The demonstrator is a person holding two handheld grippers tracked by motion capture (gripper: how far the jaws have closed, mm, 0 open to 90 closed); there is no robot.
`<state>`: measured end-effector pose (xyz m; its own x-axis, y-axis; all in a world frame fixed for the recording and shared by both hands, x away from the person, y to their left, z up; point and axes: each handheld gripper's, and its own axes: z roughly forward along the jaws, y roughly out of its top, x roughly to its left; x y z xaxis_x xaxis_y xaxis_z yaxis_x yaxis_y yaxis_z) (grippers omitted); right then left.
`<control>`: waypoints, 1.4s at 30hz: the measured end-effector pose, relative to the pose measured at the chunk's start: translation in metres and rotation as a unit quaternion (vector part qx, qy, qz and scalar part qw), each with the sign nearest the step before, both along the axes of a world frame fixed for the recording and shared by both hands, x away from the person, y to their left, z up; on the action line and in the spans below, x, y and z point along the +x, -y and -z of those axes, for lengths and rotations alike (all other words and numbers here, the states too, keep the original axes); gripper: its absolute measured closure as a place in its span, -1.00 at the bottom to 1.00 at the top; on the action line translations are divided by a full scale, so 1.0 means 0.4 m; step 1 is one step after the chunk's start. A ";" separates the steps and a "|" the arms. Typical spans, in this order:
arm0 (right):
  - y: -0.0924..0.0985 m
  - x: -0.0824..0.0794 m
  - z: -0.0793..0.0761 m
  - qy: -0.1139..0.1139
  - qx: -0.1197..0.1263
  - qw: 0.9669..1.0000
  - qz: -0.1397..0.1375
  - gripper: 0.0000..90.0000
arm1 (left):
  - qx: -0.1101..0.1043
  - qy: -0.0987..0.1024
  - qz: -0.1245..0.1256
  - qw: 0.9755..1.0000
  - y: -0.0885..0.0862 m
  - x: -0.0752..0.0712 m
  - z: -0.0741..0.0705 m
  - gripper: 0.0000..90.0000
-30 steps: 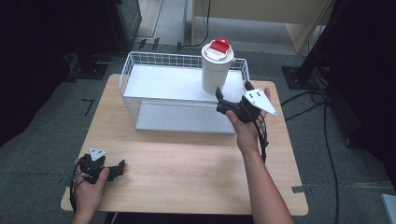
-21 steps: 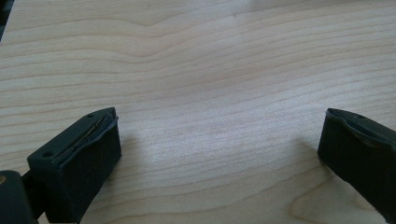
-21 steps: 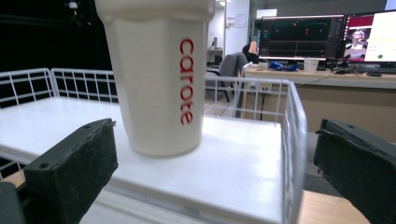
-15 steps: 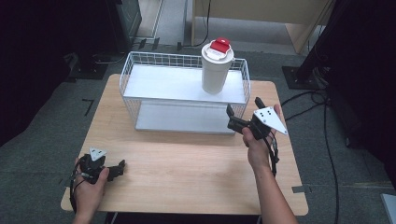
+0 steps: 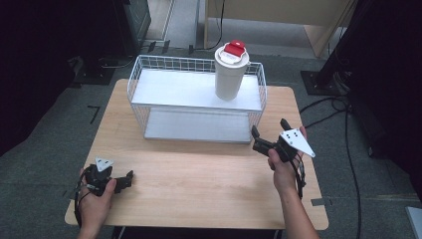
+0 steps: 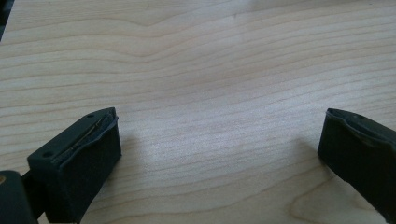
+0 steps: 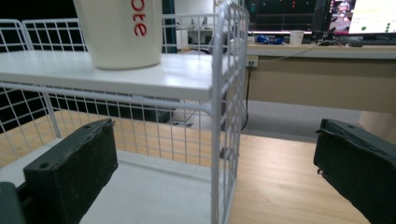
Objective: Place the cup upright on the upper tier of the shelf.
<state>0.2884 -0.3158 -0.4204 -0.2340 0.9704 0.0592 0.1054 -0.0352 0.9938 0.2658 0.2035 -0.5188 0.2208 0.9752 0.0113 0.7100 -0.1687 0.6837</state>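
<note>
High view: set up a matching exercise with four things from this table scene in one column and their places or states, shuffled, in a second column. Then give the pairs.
Things
1. Tall white paper cup with a red-tabbed lid
2. White wire-mesh two-tier rack
3. Left black hand-held gripper
4. Right black hand-held gripper

Places or states
A. Open, low over bare wood at the table's near left corner
B. Stands at the back of the light wooden table
C. Upright on the upper shelf, toward its right end
D. Open, held off the rack's front right corner

Pairs: 1-C, 2-B, 3-A, 4-D
</note>
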 end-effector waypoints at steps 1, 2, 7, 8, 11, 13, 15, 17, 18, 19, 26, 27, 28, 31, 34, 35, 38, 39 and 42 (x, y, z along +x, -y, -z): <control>0.005 -0.003 0.005 -0.004 0.001 1.000 0.002 -1.00 | 0.000 0.000 0.000 1.000 0.000 0.000 0.000 -1.00; 0.010 -0.005 0.011 -0.004 0.001 1.000 0.003 -1.00 | 0.000 0.000 0.000 1.000 0.000 0.000 0.000 -1.00; 0.034 -0.017 0.035 -0.015 -0.002 1.000 0.013 -1.00 | 0.000 0.000 0.000 1.000 0.000 0.000 0.000 -1.00; 0.037 -0.019 0.039 -0.016 -0.002 1.000 0.014 -1.00 | 0.000 0.000 0.000 1.000 0.000 0.000 0.000 -1.00; 0.049 -0.025 0.052 -0.025 -0.004 1.000 0.016 -1.00 | 0.000 0.000 0.000 1.000 0.000 0.000 0.000 -1.00; 0.057 -0.031 0.064 -0.031 -0.008 0.999 0.017 -1.00 | 0.000 0.000 0.000 1.000 0.000 0.000 0.000 -1.00; 0.062 -0.037 0.073 -0.037 -0.010 0.999 0.019 -1.00 | 0.000 0.000 0.000 1.000 0.000 0.000 0.000 -1.00; 0.072 -0.046 0.087 -0.042 -0.012 0.999 0.023 -1.00 | 0.000 0.000 0.000 1.000 0.000 0.000 0.000 -1.00; 0.076 -0.049 0.092 -0.044 -0.011 0.999 0.023 -1.00 | 0.000 0.000 0.000 1.000 0.000 0.000 0.000 -1.00; 0.082 -0.054 0.100 -0.048 -0.009 0.998 0.025 -1.00 | 0.000 0.000 0.000 1.000 0.000 0.000 0.000 -1.00; 0.119 -0.081 0.140 -0.074 -0.010 0.997 0.036 -1.00 | 0.000 0.000 0.000 1.000 0.000 0.000 0.000 -1.00; 0.123 -0.084 0.143 -0.078 -0.009 0.996 0.038 -1.00 | 0.000 0.000 0.000 1.000 0.000 0.000 0.000 -1.00; 0.129 -0.088 0.146 -0.080 -0.009 0.996 0.040 -1.00 | 0.000 0.000 0.000 1.000 0.000 0.000 0.000 -1.00; 0.147 -0.104 0.155 -0.088 -0.014 0.995 0.044 -1.00 | 0.000 0.000 0.000 1.000 0.000 0.000 0.000 -1.00; 0.165 -0.121 0.165 -0.096 -0.021 0.994 0.052 -1.00 | 0.000 0.000 0.000 1.000 0.000 0.000 0.000 -1.00; 0.171 -0.127 0.170 -0.099 -0.025 0.993 0.055 -1.00 | 0.000 0.000 0.000 1.000 0.000 0.000 0.000 -1.00; 0.190 -0.142 0.185 -0.112 -0.030 0.991 0.064 -1.00 | 0.000 0.000 0.000 1.000 0.000 0.000 0.000 -1.00; 0.195 -0.147 0.189 -0.117 -0.030 0.990 0.068 -1.00 | 0.000 0.000 0.000 1.000 0.000 0.000 0.000 -1.00; 0.209 -0.162 0.201 -0.127 -0.034 0.989 0.073 -1.00 | 0.000 0.000 0.000 1.000 0.000 0.000 0.000 -1.00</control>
